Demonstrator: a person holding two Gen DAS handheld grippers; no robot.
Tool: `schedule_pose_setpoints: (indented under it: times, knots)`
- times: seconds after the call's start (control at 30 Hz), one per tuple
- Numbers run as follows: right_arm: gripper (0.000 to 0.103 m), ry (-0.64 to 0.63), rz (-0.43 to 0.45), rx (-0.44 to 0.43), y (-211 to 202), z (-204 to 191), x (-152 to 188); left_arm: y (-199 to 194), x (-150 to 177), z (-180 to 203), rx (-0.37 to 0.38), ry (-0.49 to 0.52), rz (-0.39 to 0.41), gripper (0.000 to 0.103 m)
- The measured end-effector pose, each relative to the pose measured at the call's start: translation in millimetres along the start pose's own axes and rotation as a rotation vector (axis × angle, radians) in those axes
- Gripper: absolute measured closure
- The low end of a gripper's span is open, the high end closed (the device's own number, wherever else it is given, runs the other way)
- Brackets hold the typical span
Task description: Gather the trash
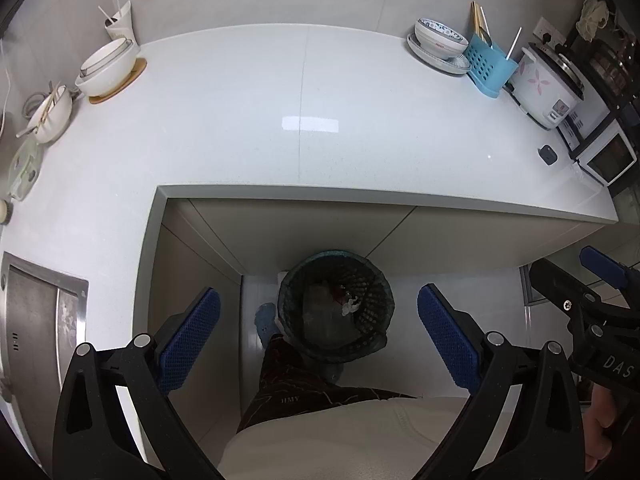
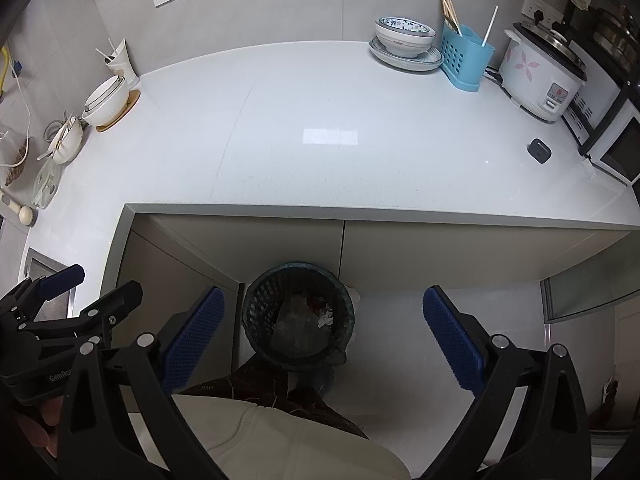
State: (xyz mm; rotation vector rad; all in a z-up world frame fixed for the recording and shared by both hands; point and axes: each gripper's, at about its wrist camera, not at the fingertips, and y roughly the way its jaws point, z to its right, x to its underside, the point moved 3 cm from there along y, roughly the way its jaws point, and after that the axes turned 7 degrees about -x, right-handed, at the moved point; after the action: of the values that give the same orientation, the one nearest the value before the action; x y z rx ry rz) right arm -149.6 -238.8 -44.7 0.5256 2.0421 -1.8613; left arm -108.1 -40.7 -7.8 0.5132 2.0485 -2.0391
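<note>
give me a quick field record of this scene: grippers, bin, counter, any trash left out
left hand-held gripper: open, empty, above the bin
right hand-held gripper: open, empty, above the bin
trash bin: dark mesh basket on the floor below the counter edge, lined, crumpled white scrap inside
counter: white, middle bare
counter right: stacked bowls, blue utensil holder, rice cooker
counter left: white bowls
loose trash on counter: none clearly visible

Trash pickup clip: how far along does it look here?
Looks near the end. The bin on the floor already holds crumpled scraps. Left gripper and right gripper are both open and hold nothing. No loose trash shows on the counter, only dishes and appliances; possibly nothing is left.
</note>
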Motion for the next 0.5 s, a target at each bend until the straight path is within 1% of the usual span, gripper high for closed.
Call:
schedule_pose_setpoints:
  times: [0.5]
  knots:
    - [0.008,-0.010,-0.008,0.001,3.1,-3.6,1.0,0.8,0.9,-1.1,-0.002,0.001,0.000,0.006]
